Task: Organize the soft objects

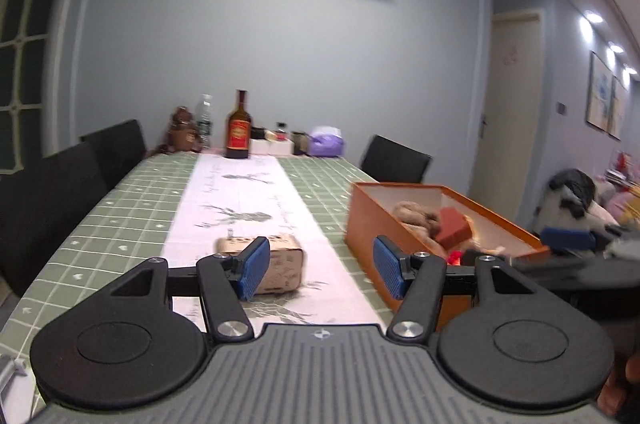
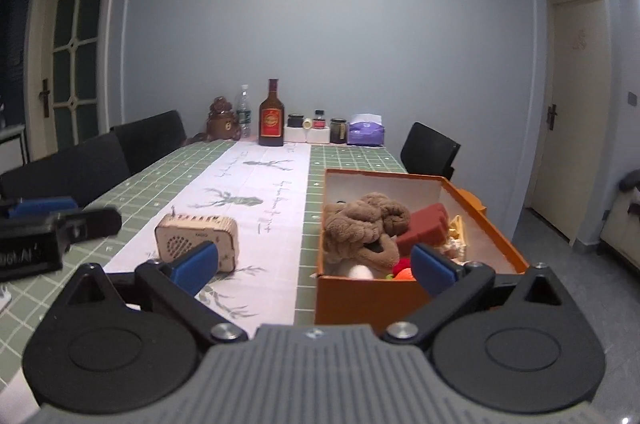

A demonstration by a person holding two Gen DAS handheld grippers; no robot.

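Note:
An orange box (image 2: 360, 298) stands on the right side of the table and holds a brown plush toy (image 2: 364, 230), a red soft block (image 2: 424, 224) and small colourful soft items. It also shows in the left wrist view (image 1: 366, 224). My left gripper (image 1: 320, 266) is open and empty, held above the table between a small wooden radio (image 1: 280, 264) and the box. My right gripper (image 2: 314, 270) is open and empty, held in front of the box's near left corner. The radio (image 2: 198, 238) sits on the white runner.
A green checked tablecloth (image 2: 132, 200) with a white runner covers the table. At the far end stand a wine bottle (image 2: 271, 116), a water bottle, a brown bear figure, jars and a purple tissue pack. Black chairs (image 2: 148, 140) line the left side; one stands at the far right.

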